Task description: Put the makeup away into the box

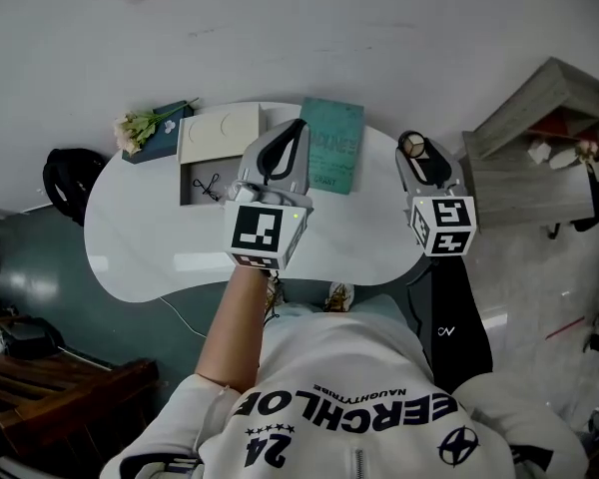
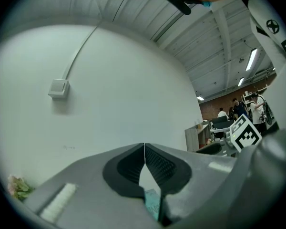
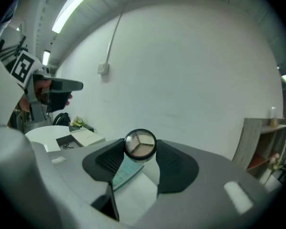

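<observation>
your right claw (image 3: 139,149) holds the round makeup compact (image 3: 140,143) between its jaws; your left claw (image 2: 144,149) is closed on nothing, near the open box (image 1: 194,171).

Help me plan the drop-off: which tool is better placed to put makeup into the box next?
Right. The right tool grips the round compact between its jaws. The left tool appears nearer the open box in the head view, but its jaws are shut and empty.

Table (image 1: 140,257) glossy white; compact (image 3: 140,144) clear shiny lid; teal book (image 1: 331,146) matt paper.
</observation>
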{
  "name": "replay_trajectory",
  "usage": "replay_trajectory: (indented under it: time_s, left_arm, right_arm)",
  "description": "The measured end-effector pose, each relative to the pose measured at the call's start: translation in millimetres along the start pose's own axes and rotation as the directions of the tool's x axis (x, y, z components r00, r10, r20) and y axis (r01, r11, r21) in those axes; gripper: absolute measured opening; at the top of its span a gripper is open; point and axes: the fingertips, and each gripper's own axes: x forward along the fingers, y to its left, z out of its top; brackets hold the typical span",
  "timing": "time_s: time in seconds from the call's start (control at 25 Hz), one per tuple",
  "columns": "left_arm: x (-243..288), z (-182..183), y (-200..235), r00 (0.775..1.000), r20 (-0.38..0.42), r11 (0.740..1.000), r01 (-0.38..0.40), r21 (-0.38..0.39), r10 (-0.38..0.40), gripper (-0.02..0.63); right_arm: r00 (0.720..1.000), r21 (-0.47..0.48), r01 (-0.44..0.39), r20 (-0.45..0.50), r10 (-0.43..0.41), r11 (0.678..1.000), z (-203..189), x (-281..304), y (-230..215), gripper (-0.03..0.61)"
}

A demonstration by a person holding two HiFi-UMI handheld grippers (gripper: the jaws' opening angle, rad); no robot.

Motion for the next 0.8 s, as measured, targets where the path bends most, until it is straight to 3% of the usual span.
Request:
replay_trajectory:
  time_s: [0.16, 0.4, 0.8]
  left_arm:
    - [4, 10, -2, 1.0, 0.026, 1.0, 0.007, 0.003, -0.007, 0.006]
    - [-5, 14, 18, 0.999, 0.036, 1.0, -0.003, 0.017, 0.002, 0.006]
    - [-65, -5, 138, 0.996, 0.001, 0.996, -0.09, 0.027, 0.09, 0.006]
  right_arm:
    - [0.994, -0.025, 0.017, 0.109, -0.015, 1.0, 48, -22, 0, 0.243]
    - [0.995, -0.038, -0.028, 0.1, 0.031, 0.999, 55, -6, 33, 0.242]
    - [0.978, -0.061, -0.197, 0.064, 0.201, 0.978, 76, 74, 177, 0.242]
